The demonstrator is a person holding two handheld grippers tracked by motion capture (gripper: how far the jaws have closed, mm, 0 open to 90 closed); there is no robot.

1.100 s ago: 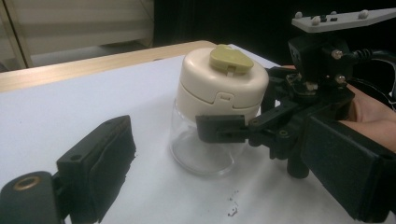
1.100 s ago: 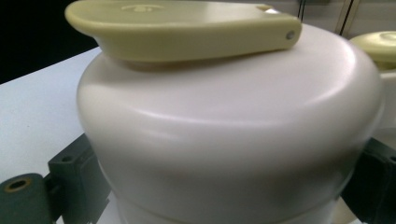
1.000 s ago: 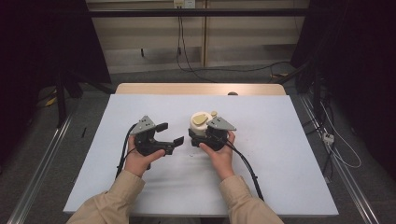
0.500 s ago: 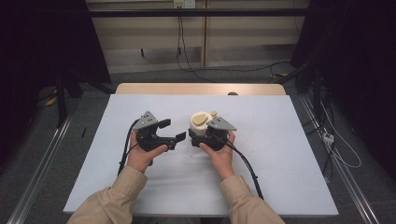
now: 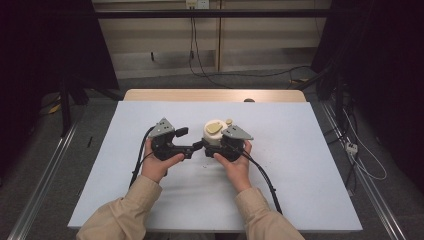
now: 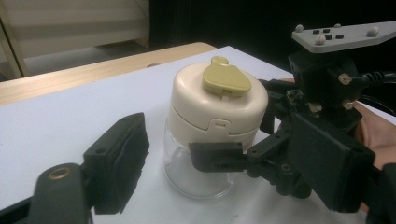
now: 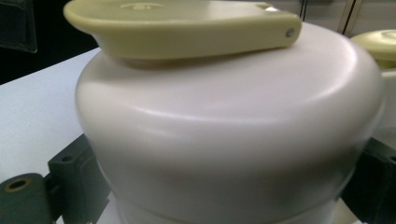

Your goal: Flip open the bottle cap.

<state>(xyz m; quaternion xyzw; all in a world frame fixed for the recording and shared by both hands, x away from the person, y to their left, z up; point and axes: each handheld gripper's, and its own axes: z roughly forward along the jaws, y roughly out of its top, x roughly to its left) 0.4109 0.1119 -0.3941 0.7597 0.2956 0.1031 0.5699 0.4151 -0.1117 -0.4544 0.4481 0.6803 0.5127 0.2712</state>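
Note:
A small jar (image 5: 214,131) stands mid-table; it has a cream lid (image 6: 217,100), an olive-yellow flat handle (image 6: 225,80) on top and a clear glass base (image 6: 196,175). My right gripper (image 5: 222,146) is shut on the jar, its jaws pressing the cream body from both sides in the right gripper view (image 7: 219,186). My left gripper (image 5: 189,139) is open just left of the jar. In the left gripper view (image 6: 217,140) its left pad (image 6: 122,163) stands a little apart from the glass. The left gripper's lower jaw reaches the front of the right gripper.
The table carries a white sheet (image 5: 300,165), and a bare wooden strip (image 5: 215,95) runs along its far edge with a small dark object (image 5: 248,100) on it. Each gripper trails a black cable (image 5: 265,180) toward the near edge. Metal rails flank the table.
My left gripper has moved right and slightly away from me, closing in on the jar. The right gripper and the jar have stayed put.

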